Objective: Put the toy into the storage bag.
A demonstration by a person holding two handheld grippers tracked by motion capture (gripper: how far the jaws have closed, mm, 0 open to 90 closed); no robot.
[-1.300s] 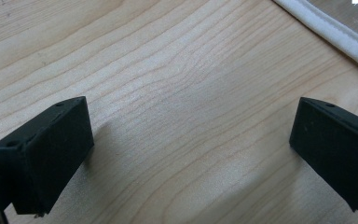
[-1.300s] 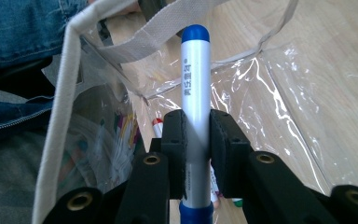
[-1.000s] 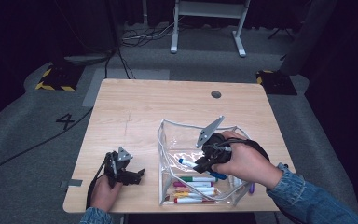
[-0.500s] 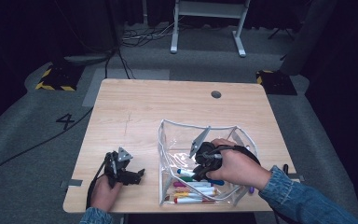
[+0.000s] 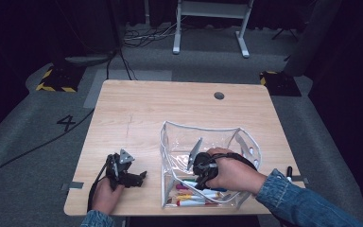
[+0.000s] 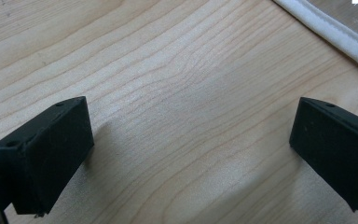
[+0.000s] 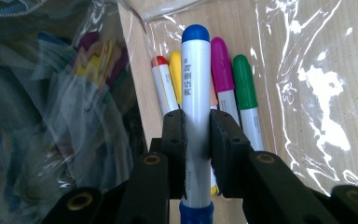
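Now right claw (image 7: 196, 140) clamps blue-capped marker (image 7: 196, 84), hand (image 5: 234, 171) inside clear pouch (image 5: 246, 142).

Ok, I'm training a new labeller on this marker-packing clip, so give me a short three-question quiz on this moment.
1. True or false: the left gripper holds a marker.
2. What colour is the cap of the marker clamped in the right gripper?
3. Where is the right gripper working? A) over bare table B) inside the clear plastic pouch C) off the table's edge

Key:
1. False: its jaws stand open over bare wood.
2. Blue.
3. B: it is down in the pouch, above the red, yellow, magenta and green markers lying there.
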